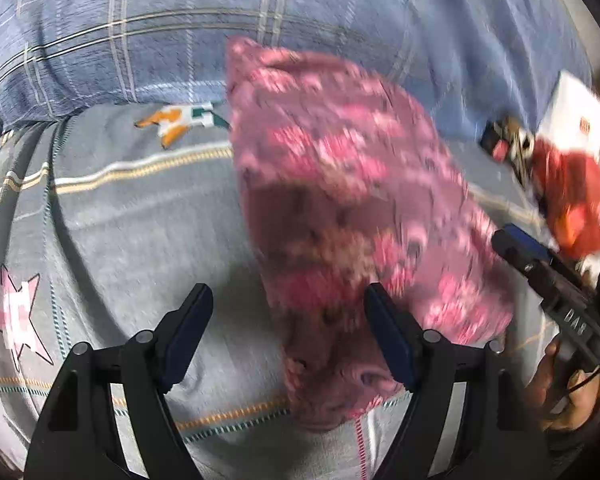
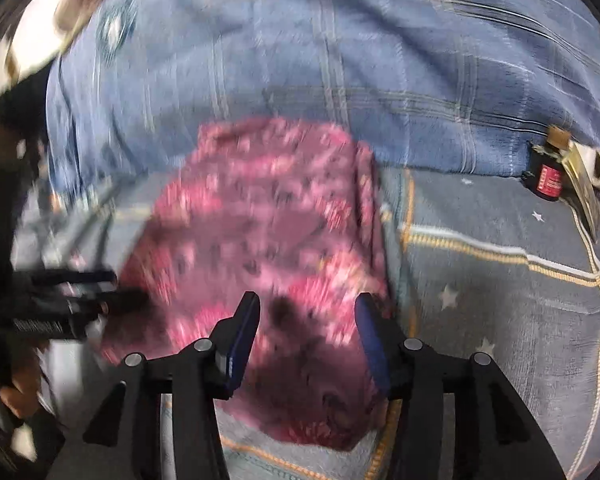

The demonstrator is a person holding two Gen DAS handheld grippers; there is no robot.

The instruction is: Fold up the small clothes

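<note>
Lying across the whole view: grey bedsheet with orange-and-white stitched lines, pink star print and small white stars. Bunching up along the far edge of the surface: blue plaid blanket. Sitting near the far right corner: small dark bottle with red label, white box and red cloth, blurred. Resting flat mid-surface, just short of the blanket: pink floral garment, folded into a compact slab, heavily motion-blurred. Hovering over its near left corner: left gripper, jaws standing wide, holding nothing, right finger overlapping the garment, left finger over bare sheet. Hovering over its near right part: right gripper, jaws parted about halfway, nothing clamped, garment showing between the fingers but pads not pressing it. Showing at the right edge of the left view: hand gripping the other tool's handle.
</note>
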